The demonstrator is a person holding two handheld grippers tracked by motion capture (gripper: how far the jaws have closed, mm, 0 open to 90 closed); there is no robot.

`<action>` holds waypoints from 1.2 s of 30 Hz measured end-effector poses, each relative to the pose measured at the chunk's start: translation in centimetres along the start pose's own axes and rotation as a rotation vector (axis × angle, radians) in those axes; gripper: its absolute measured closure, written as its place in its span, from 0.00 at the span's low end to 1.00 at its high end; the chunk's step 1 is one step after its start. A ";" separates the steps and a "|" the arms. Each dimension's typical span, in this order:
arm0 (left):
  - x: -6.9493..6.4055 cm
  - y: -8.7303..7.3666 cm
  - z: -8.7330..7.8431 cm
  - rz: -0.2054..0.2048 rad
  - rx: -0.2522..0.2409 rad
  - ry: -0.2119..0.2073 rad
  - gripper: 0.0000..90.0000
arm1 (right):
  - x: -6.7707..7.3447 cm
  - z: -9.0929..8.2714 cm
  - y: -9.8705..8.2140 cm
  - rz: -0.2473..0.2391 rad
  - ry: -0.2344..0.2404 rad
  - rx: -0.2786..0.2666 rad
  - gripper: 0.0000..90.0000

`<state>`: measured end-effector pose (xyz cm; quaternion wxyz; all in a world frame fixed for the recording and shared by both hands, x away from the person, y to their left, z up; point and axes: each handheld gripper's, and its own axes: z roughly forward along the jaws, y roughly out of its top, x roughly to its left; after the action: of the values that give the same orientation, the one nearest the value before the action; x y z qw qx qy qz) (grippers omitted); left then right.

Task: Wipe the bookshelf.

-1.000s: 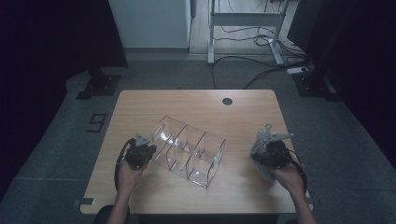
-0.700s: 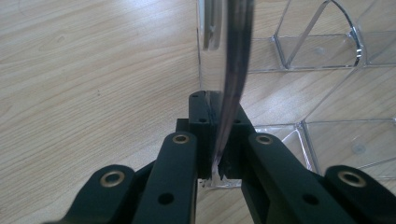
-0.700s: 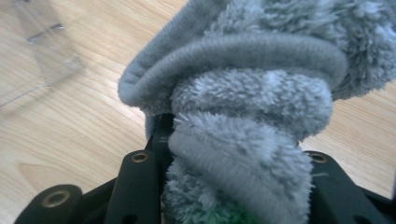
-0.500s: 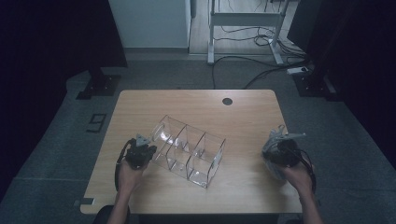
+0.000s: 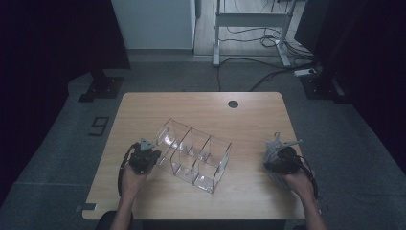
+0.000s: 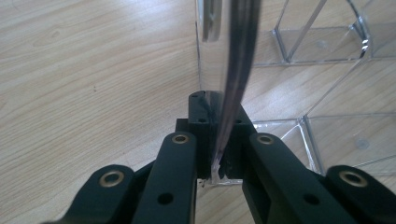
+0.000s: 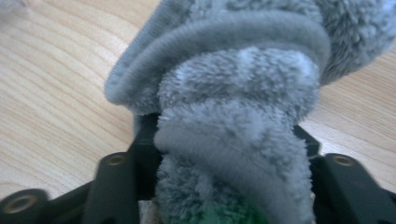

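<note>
two hand-held grippers at a pale wooden table (image 5: 249,112), one on a clear organiser, one with a cloth.
we see the left gripper (image 5: 149,154) pinching the wall of the clear plastic three-compartment organiser (image 5: 194,154) at mid-table. the right gripper (image 5: 276,152), jaws just opening, has a fluffy grey cloth (image 7: 233,107) bunched between them near the table's right edge.

Clear organizer (image 5: 194,155) mid-table (image 5: 201,108), left claw (image 5: 152,155) at its left end, cloth (image 5: 274,149) well right.
</note>
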<state>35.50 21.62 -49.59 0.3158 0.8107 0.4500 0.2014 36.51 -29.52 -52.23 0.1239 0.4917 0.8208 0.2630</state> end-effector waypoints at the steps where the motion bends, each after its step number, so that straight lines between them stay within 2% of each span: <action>1: 0.0 0.0 0.0 0.002 0.000 0.001 0.95 | 0.1 0.0 0.0 -0.005 -0.001 0.001 0.43; 6: 0.1 0.0 0.0 0.000 -0.002 -0.009 0.93 | 0.1 -0.2 0.2 -0.015 -0.005 -0.012 0.35; 9: 0.1 0.0 0.0 0.003 -0.006 -0.025 0.87 | 0.2 -0.8 0.4 -0.022 -0.008 -0.033 0.29; 12: 0.0 0.1 -0.3 0.001 -0.022 -0.026 0.78 | 0.2 -1.5 0.6 -0.025 0.001 -0.069 0.24; 14: 0.0 0.2 -0.6 -0.006 -0.036 -0.034 0.68 | 0.4 -2.1 0.8 -0.037 -0.002 -0.094 0.20; 19: 0.4 0.0 -1.7 -0.021 -0.068 -0.056 0.56 | 0.8 -3.8 1.6 -0.045 0.053 -0.157 0.15; 21: 0.4 -0.1 -2.1 -0.025 -0.074 -0.051 0.55 | 1.2 -4.1 1.9 -0.056 0.095 -0.167 0.14; 28: 0.3 -0.6 -2.8 -0.039 -0.094 -0.055 0.56 | 2.7 -4.4 2.7 -0.108 0.147 -0.166 0.09; 29: 0.2 -0.6 -3.0 -0.039 -0.094 -0.050 0.59 | 3.2 -4.3 3.0 -0.124 0.168 -0.177 0.09; 30: 0.2 -0.6 -3.0 -0.039 -0.094 -0.050 0.60 | 3.2 -4.3 3.0 -0.124 0.168 -0.177 0.09; 31: 0.1 -0.6 -3.2 -0.039 -0.099 -0.051 0.62 | 3.7 -4.3 3.3 -0.135 0.195 -0.181 0.10; 34: 0.0 -0.5 -3.6 -0.041 -0.115 -0.051 0.67 | 4.6 -4.3 3.8 -0.131 0.253 -0.189 0.12; 36: -0.1 -0.4 -3.7 -0.036 -0.116 -0.050 0.72 | 4.9 -4.2 4.0 -0.135 0.264 -0.188 0.13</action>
<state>32.98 22.95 -47.26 0.3769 0.7876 0.4442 0.2009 35.13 -25.02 -46.21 0.0780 0.3828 0.8329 0.3921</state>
